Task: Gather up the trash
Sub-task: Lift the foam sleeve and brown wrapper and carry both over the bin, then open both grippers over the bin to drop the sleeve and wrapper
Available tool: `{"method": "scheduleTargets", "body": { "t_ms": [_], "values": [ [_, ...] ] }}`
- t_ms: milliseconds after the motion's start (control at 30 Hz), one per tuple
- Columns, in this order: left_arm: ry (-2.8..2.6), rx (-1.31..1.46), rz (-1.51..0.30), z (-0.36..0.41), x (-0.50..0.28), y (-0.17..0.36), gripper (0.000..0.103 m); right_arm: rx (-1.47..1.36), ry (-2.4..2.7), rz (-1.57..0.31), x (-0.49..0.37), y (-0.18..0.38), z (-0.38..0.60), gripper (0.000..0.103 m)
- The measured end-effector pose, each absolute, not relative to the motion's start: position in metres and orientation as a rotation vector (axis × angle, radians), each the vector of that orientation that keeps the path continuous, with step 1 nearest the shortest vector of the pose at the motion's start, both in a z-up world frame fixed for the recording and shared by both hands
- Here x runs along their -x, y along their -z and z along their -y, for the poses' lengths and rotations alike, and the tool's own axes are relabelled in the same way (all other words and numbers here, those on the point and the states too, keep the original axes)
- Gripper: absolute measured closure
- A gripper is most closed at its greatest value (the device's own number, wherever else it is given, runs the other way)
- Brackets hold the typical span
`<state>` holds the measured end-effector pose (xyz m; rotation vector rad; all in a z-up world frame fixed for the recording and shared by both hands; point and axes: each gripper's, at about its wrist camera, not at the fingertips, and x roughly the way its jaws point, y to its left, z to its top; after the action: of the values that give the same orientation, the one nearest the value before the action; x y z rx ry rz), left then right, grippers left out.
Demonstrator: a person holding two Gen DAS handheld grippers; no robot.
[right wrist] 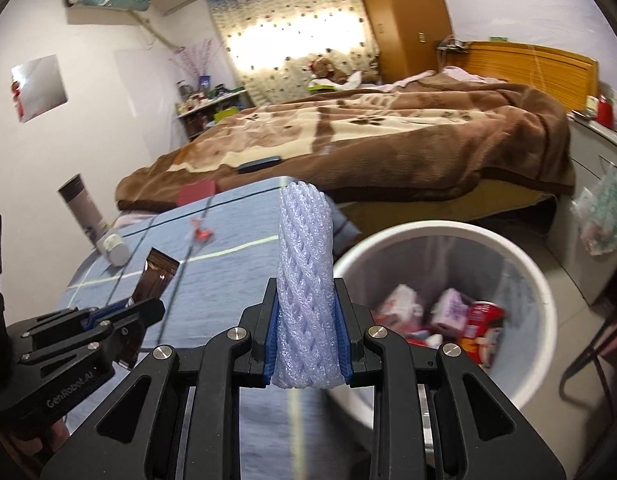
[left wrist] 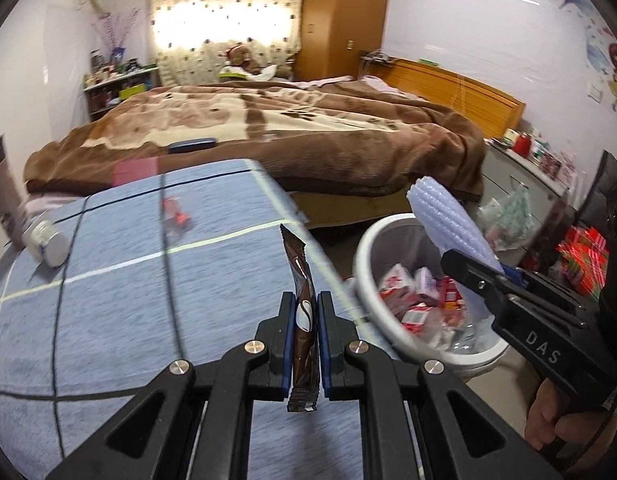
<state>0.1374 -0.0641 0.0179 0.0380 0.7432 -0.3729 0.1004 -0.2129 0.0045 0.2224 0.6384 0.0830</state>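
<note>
A brown snack wrapper (left wrist: 304, 320) is pinched upright in the left gripper (left wrist: 305, 344) over the blue tablecloth (left wrist: 148, 320), short of the white bin (left wrist: 372, 240). The right gripper (right wrist: 306, 344) squeezes a foam fruit net (right wrist: 306, 280) beside the bin's rim. Letting go early would likely drop either piece outside it.

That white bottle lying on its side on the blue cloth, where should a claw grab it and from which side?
Take the white bottle across its round body, coming down from above with the fingers on either side of its width. It lies tipped on the blue cloth, probably free to roll, and its cap end faces the camera.
</note>
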Motion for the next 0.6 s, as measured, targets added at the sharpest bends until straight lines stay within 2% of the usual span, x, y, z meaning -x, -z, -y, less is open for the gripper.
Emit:
{"method": "scheduleTargets", "body": {
  "t_ms": [600],
  "values": [
    [0.566,-0.071,-0.819,0.161,-0.16,0.002,0.092,-0.264,0.092,-0.727,-0.101,0.019,0.285,0.078]
  ]
}}
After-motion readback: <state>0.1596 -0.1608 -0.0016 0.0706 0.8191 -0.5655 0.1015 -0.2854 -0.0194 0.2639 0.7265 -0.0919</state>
